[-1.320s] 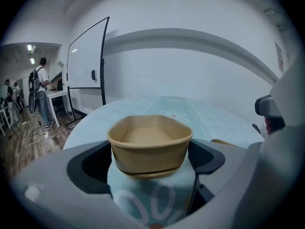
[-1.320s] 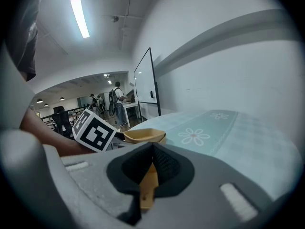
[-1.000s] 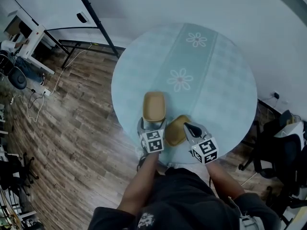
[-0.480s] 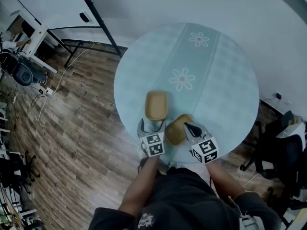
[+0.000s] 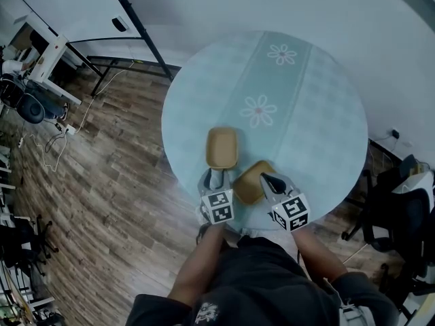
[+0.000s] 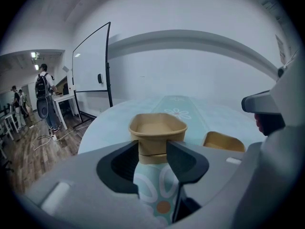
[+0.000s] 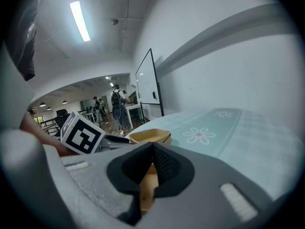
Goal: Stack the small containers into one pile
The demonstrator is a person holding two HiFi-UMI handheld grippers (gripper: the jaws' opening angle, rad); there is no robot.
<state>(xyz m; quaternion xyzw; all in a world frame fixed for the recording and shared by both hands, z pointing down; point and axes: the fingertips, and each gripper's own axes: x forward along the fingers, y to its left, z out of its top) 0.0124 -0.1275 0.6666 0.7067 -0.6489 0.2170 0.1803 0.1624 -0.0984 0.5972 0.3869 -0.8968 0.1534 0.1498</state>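
Two tan small containers sit near the front edge of the round blue table (image 5: 306, 114). The left container (image 5: 221, 148) (image 6: 157, 127) stands upright on the cloth. Its near end lies between the jaws of my left gripper (image 5: 216, 176) (image 6: 152, 152), which are closing, and the pads touch its sides. The right container (image 5: 250, 182) (image 6: 224, 141) is tilted beside it. My right gripper (image 5: 266, 180) (image 7: 151, 170) is shut on its thin wall (image 7: 147, 187). In the right gripper view the left container (image 7: 148, 136) shows just beyond the jaws.
The table's near edge runs just under both grippers, with wood floor (image 5: 115, 175) below and to the left. A whiteboard on a stand (image 5: 81, 12) is at the far left. A dark chair (image 5: 401, 202) stands at the right. People (image 6: 44, 97) stand far off.
The left gripper's jaws have come in from wide apart to the sides of the left container's near end. The right gripper and its container have stayed put.
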